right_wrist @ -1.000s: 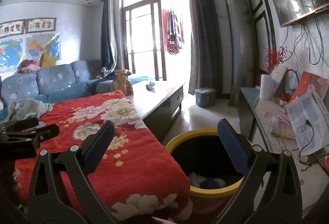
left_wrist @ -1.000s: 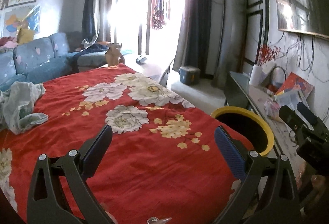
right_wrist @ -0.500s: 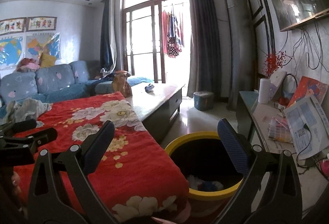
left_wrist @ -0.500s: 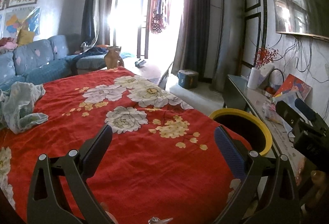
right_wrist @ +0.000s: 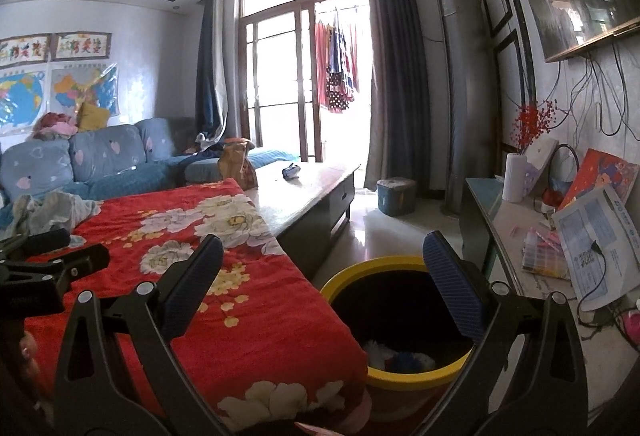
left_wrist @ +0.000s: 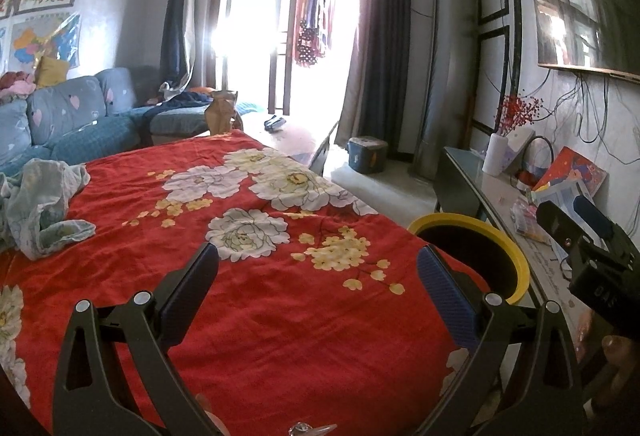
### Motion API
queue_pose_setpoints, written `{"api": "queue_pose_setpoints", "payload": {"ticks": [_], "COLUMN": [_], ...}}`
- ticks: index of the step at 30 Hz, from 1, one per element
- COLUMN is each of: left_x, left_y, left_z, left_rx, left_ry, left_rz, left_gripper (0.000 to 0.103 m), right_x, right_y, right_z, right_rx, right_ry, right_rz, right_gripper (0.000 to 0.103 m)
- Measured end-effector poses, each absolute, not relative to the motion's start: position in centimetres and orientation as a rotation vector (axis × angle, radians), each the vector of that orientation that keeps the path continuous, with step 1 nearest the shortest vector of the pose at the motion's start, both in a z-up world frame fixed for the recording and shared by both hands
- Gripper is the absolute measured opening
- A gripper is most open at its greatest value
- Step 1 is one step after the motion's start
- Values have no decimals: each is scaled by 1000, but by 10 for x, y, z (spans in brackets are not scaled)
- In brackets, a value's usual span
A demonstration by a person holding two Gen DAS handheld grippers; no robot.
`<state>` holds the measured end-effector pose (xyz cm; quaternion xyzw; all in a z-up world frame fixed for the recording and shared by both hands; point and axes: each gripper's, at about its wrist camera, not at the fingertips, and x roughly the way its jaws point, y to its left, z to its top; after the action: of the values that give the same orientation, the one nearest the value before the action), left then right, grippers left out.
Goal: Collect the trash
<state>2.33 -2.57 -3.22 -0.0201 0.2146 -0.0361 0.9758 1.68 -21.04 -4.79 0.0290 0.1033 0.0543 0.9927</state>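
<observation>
Both tools wide, empty | bin (right_wrist: 404, 372): yellow rim, black inside, scraps at bottom

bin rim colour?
Yellow rim on the trash bin, dark inside. Clearest in the right wrist view.

The cloth (left_wrist: 260, 296) over the table is red with white and yellow flowers, the bin (right_wrist: 404, 368) has a yellow rim and black inside, and the sofa (right_wrist: 108, 163) is blue with pale heart shapes.
</observation>
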Motion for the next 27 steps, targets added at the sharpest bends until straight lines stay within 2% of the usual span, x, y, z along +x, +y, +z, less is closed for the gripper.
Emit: {"api": "queue_pose_setpoints", "payload": {"ticks": [27], "left_x": [22], "left_y": [-30], "left_z": [-27], "left_rx": [-37], "left_ry": [428], "left_rz": [-90], "left_gripper": [97], "right_x": [17], "right_y": [-212], "right_z": [-49], "right_rx": [61], "right_ry": [207], "right_rz": [109], "right_gripper": [92]}}
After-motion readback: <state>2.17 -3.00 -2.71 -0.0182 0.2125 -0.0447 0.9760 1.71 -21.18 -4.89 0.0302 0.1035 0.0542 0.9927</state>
